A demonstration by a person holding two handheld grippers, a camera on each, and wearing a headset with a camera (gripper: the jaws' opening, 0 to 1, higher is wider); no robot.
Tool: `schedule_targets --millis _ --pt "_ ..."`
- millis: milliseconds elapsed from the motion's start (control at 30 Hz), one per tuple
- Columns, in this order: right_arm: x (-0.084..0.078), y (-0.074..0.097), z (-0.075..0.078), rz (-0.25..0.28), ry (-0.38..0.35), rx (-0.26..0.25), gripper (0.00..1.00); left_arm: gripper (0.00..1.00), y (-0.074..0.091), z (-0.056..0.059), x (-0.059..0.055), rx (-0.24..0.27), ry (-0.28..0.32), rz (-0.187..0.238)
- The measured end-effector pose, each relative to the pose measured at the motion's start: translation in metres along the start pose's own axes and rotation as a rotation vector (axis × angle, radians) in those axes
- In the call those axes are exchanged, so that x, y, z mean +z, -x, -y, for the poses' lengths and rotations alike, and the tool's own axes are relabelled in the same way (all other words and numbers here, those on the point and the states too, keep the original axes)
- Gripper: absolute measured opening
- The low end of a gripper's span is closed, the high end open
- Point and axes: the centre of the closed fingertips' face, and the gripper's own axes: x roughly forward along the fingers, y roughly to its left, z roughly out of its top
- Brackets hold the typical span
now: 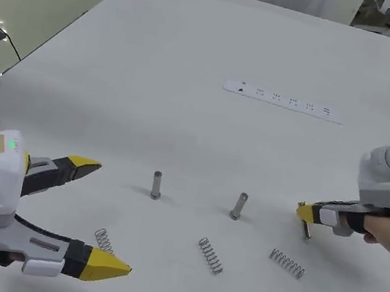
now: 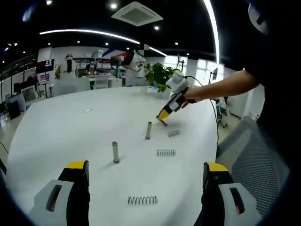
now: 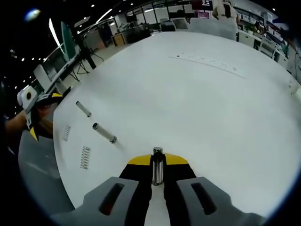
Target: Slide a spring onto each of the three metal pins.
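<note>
Tongs held in the left hand, the left tongs (image 1: 113,218), stand wide apart above the flat white worktop (image 1: 196,55). In the left gripper view the first spring (image 2: 142,200), a short coil of grey wire, lies on the worktop ahead of them, between the lines of their two yellow tips. In the head view its near end is hidden behind the lower tip.

The right tongs (image 1: 303,209) are closed narrow on the held pin (image 1: 306,230), a short grey metal cylinder. It stands up between their yellow tips in the right gripper view. In the head view it hangs below the tips, and whether its lower end touches the worktop cannot be told.

Between the two tongs, two more grey metal pins stand upright and well apart. The left pin (image 1: 156,185) is nearer the left tongs and the right pin (image 1: 239,206) nearer the right tongs. The second spring (image 1: 210,255) lies between the tongs, and the third spring (image 1: 287,264) lies just below the right tongs.

Beyond both tongs lies a long white strip (image 1: 282,100) with small dark marks too small to read. The hands behind both tongs are cut off at the picture's edge.
</note>
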Motion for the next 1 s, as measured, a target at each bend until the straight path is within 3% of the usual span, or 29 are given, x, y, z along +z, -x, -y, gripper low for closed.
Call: schedule_targets --millis 533,1000 --pt "0.01 0.008 0.001 0.068 0.01 -0.018 0.05 0.98 -0.004 -0.001 0.002 0.001 -0.001 0.003" --pt "-0.002 0.016 -0.006 0.091 0.088 -0.042 0.05 0.98 -0.005 -0.001 0.003 0.0 0.0 0.01"
